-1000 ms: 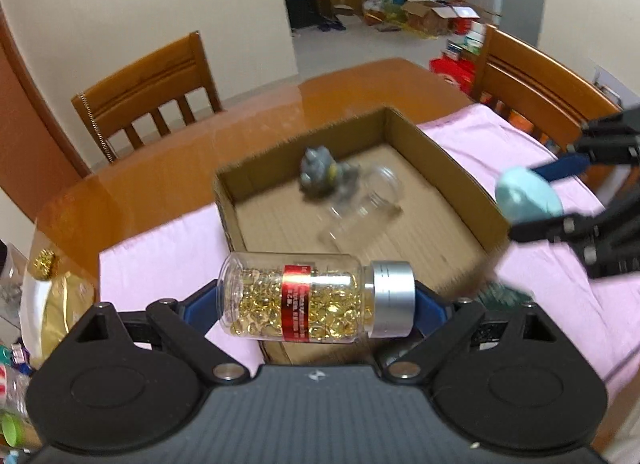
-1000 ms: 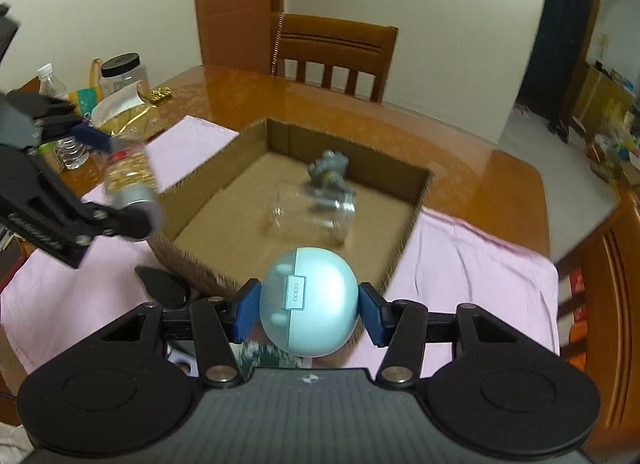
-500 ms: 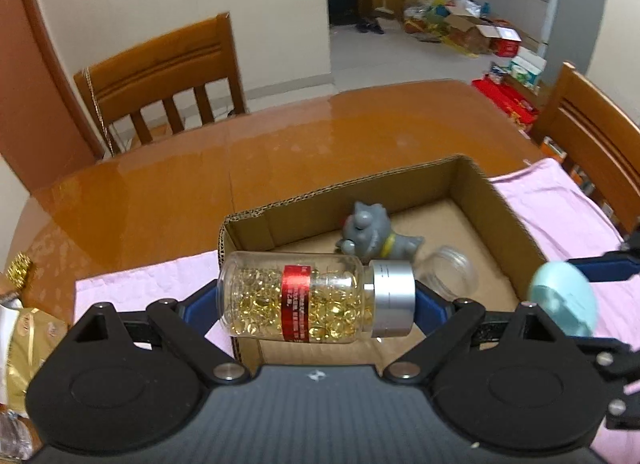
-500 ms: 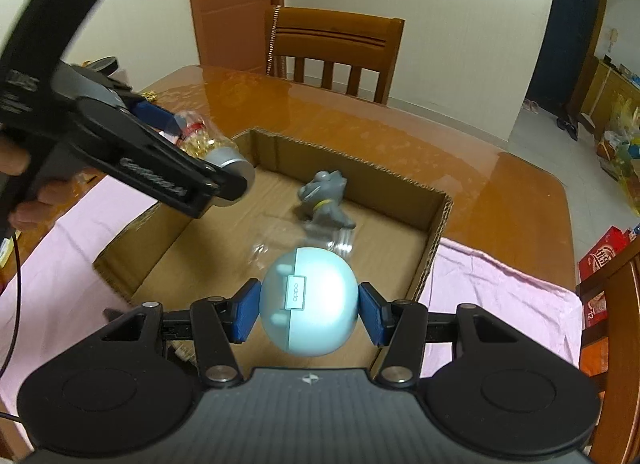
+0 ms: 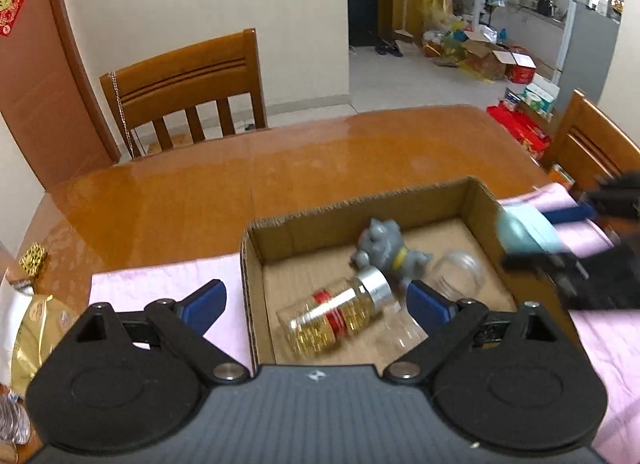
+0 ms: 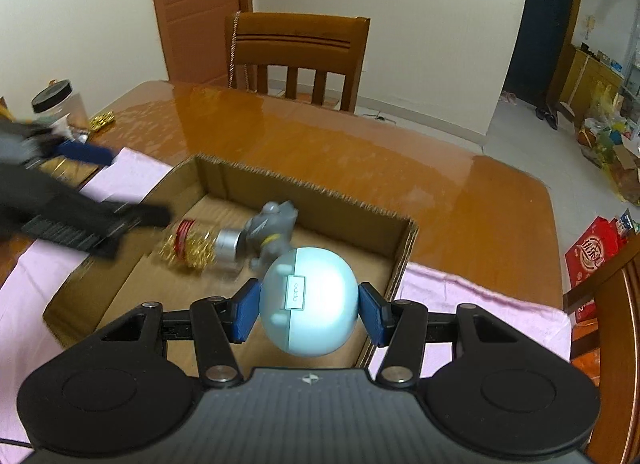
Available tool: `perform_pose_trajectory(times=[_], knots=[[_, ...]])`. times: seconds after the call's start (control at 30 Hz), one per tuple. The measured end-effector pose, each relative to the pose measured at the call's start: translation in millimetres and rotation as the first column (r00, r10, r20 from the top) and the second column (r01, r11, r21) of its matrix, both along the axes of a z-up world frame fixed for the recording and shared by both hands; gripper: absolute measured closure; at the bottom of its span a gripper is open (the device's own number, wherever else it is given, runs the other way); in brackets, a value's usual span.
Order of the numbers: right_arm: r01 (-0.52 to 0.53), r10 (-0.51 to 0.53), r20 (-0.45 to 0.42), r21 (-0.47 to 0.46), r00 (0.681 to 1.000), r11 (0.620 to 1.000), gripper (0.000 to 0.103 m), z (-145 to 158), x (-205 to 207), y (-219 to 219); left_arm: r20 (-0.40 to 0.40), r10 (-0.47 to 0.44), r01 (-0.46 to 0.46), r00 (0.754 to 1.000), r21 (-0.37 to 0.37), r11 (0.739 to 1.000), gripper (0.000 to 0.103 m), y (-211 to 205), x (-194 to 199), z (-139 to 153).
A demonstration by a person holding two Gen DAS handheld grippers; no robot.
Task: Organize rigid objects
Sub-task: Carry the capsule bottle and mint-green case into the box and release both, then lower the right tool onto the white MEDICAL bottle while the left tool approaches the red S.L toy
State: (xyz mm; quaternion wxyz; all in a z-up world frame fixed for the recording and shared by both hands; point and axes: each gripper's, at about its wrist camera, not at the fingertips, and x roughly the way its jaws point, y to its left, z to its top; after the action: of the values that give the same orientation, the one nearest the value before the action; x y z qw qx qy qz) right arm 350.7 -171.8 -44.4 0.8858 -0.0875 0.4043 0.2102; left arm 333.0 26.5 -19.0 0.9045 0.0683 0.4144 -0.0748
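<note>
An open cardboard box sits on a pink cloth. In it lie a grey cat figure, a clear empty jar, and a blurred bottle of gold capsules with a silver cap. My left gripper is open and empty above the box's near left side; it shows blurred in the right wrist view. My right gripper is shut on a light blue egg-shaped case above the box's right part; the case also shows in the left wrist view.
The box stands on a glossy wooden table with chairs behind and to the right. A gold packet and a black-lidded jar lie on the table's left side.
My left gripper has opened and the capsule bottle has dropped into the box. My right gripper has moved over the box with the blue case.
</note>
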Motion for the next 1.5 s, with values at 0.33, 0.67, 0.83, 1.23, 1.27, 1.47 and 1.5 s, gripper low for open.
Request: perform_pose_trajectory(times=[0.33, 0.67, 0.83, 1.23, 1.27, 1.47, 1.5], knots=[[0.081, -0.081, -0.045, -0.001, 0.996, 0.997, 0.045, -23, 42, 6, 0.027, 0.066, -0.066, 0.997, 0.016, 0.998, 0.007, 14, -55, 8], [0.114, -0.114, 0.023, 0.015, 0.993, 0.993, 0.000, -14, 37, 9, 0.027, 0.107, -0.106, 0.994, -0.016, 0.994, 0.004, 25, -81, 9], [0.106, -0.106, 0.029, 0.001, 0.994, 0.994, 0.000, 0, 23, 7, 0.028, 0.132, -0.131, 0.991, -0.036, 0.991, 0.003, 30, -90, 9], [0.103, -0.103, 0.050, 0.015, 0.993, 0.995, 0.000, 12, -40, -2, 0.004, 0.125, -0.125, 0.992, -0.012, 0.992, 0.003, 25, -120, -4], [0.103, -0.103, 0.051, 0.012, 0.993, 0.995, 0.000, 11, -45, -3, -0.002, 0.122, -0.122, 0.993, -0.008, 0.993, 0.003, 25, -122, -7], [0.130, -0.130, 0.031, 0.030, 0.991, 0.991, 0.000, 2, -78, -11, -0.002, 0.122, -0.122, 0.993, 0.011, 0.992, 0.003, 26, -138, -13], [0.136, -0.137, 0.025, 0.031, 0.990, 0.990, 0.000, -1, -85, -12, -0.001, 0.123, -0.123, 0.992, 0.015, 0.992, 0.003, 24, -142, -13]])
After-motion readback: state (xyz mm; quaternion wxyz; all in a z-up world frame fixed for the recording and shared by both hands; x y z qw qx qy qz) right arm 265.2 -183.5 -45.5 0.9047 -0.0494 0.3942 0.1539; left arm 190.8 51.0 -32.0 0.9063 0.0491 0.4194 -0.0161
